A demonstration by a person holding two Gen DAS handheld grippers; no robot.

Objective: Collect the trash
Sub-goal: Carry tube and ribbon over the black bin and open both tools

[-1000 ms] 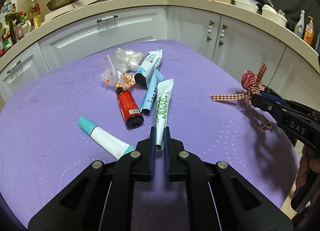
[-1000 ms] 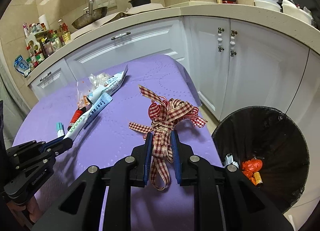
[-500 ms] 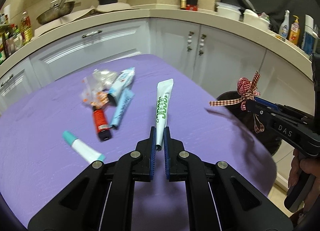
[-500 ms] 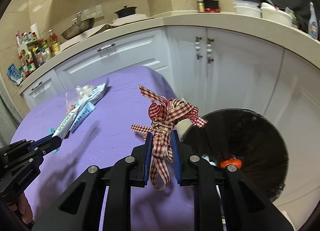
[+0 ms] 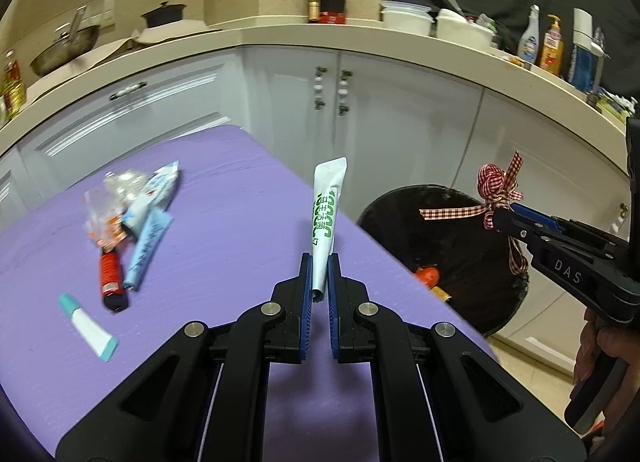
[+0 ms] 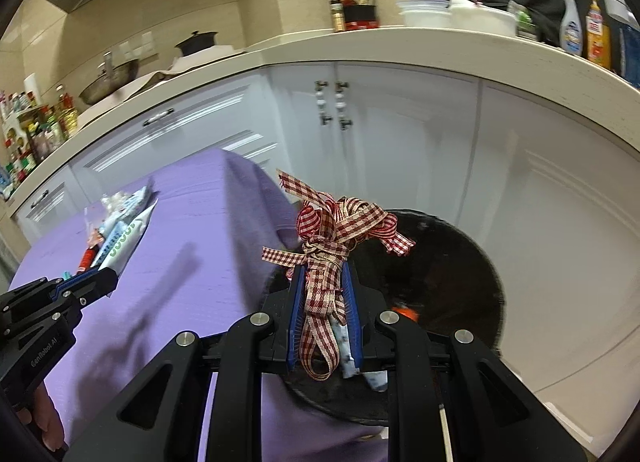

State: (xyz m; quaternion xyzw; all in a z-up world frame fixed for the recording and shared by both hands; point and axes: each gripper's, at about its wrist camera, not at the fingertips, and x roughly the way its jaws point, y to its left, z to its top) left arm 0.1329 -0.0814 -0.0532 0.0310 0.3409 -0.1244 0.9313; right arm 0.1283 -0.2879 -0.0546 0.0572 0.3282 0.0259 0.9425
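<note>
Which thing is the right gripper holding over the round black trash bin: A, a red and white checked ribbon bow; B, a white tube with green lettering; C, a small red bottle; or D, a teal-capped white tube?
A: the right gripper is shut on the red and white checked ribbon bow above the round black trash bin.

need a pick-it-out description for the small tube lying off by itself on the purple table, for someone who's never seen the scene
Start at the purple table below the white cabinets. Left of the litter pile, nearest the camera, a small white tube lies alone. Teal at both ends, it is shorter than the red tube beside it.
</note>
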